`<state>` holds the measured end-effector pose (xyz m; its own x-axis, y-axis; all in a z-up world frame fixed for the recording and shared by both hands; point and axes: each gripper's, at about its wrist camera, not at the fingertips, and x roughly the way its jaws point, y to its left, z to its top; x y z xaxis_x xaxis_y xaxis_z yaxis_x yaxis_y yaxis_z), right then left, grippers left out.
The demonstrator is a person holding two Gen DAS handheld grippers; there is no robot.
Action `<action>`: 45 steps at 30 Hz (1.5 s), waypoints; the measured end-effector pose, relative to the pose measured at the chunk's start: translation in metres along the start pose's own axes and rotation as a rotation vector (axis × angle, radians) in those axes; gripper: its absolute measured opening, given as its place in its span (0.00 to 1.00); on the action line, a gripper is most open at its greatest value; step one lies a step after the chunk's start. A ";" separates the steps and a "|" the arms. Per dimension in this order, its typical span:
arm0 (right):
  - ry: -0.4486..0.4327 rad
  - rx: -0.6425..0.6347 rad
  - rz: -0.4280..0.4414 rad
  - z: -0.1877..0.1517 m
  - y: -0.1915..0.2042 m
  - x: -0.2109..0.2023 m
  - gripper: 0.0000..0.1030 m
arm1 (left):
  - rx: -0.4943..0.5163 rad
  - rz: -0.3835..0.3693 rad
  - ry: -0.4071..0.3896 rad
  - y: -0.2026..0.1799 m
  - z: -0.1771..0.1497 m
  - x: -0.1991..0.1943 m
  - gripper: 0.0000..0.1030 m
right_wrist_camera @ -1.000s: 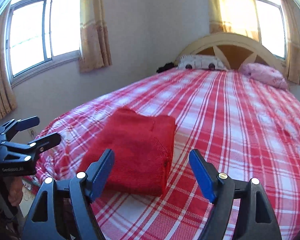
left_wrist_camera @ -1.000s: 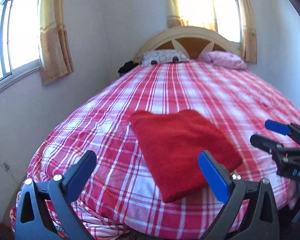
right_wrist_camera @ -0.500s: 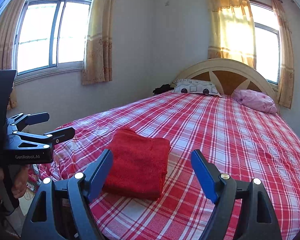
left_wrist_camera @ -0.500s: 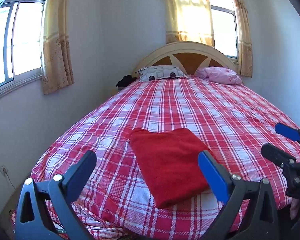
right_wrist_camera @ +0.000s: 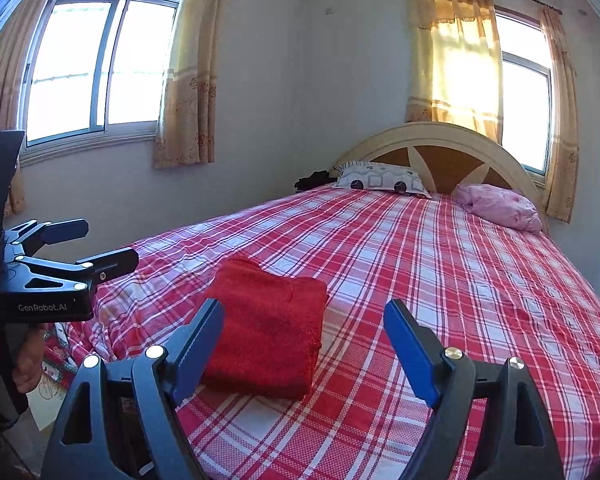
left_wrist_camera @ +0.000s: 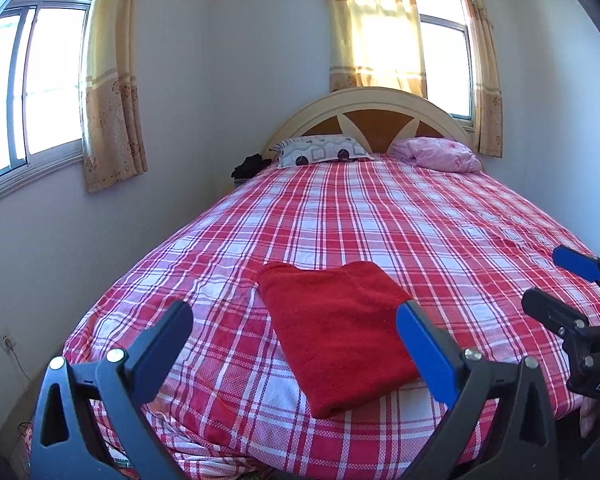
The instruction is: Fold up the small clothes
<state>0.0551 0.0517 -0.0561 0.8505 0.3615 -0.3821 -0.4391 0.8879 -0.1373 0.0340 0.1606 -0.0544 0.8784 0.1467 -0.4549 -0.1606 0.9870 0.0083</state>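
Bed with the red-and-white plaid cover fills both views; headboard and two pillows at the far end, nothing else loose on the cover that I can see.

Red garment lies near the foot of the bed, toward the window-side edge. It is already a flat, squarish packet with a doubled edge showing in the right wrist view. Judgement: the fold is done or nearly so, and the step in hand is letting go and backing off cleanly.

Left hand-held gripper: jaws spread, nothing between the pads, held off the cloth at the foot of the bed. Right hand-held gripper: jaws have just been opening and stand wide, empty, the packet lying beyond the left finger and not touched by it.

Notes for doing this well:
- Keep both pairs of fingers clear of the pile; terry-like cloth snags easily, and a dragged pad would lift the top layer.
- Withdraw toward me and upward, not sideways across the packet.
- Check the near corner, which sits close to the mattress edge. If it overhangs, I judge a gentle push from the side safer than re-gripping.
- If another fold is wanted, pinch both near corners together so that the layers stay aligned.
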 end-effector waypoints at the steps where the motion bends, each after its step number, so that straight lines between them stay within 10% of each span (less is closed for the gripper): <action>1: 0.000 0.000 0.002 0.000 0.000 0.000 0.80 | -0.001 0.000 0.001 0.000 0.000 0.000 1.00; 45: -0.065 0.046 0.011 -0.007 -0.009 -0.009 0.81 | 0.007 -0.010 -0.037 -0.008 0.005 -0.010 1.00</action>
<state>0.0494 0.0383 -0.0578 0.8633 0.3881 -0.3226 -0.4362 0.8953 -0.0902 0.0290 0.1521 -0.0458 0.8959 0.1393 -0.4219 -0.1488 0.9888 0.0104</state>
